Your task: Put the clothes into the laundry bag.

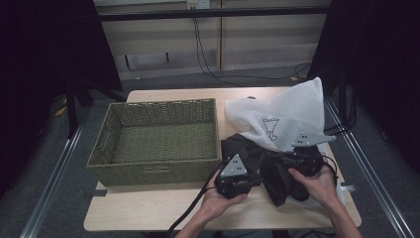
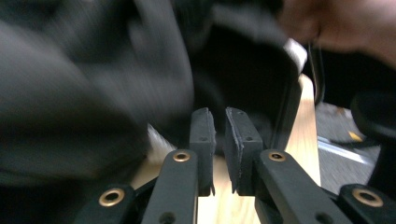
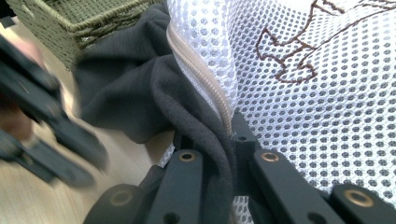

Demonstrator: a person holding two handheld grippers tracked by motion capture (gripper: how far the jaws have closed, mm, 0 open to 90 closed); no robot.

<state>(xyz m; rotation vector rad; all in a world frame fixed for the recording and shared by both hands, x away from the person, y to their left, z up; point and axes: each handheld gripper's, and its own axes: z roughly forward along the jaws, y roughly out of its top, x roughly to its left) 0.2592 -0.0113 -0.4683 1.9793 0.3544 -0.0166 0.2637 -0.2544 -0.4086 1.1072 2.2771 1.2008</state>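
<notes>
A white mesh laundry bag (image 1: 289, 111) with a brown stitched figure lies at the table's right. A dark garment (image 1: 247, 151) spills from its mouth toward the front. My right gripper (image 1: 297, 153) sits at that mouth. In the right gripper view it (image 3: 219, 135) is shut on a fold of the dark garment (image 3: 130, 93), with the zip edge of the bag (image 3: 327, 93) running in beside it. My left gripper (image 1: 256, 179) points right at the garment's front. Its jaws (image 2: 219, 126) stand a narrow slit apart, nothing between them; blurred dark cloth (image 2: 93, 93) lies just ahead.
An empty olive woven basket (image 1: 158, 141) takes up the table's left half, its corner (image 3: 70, 23) close to the garment. Bare wood (image 1: 148, 208) runs along the front edge. The table's right edge is near the bag. Cables trail off the front.
</notes>
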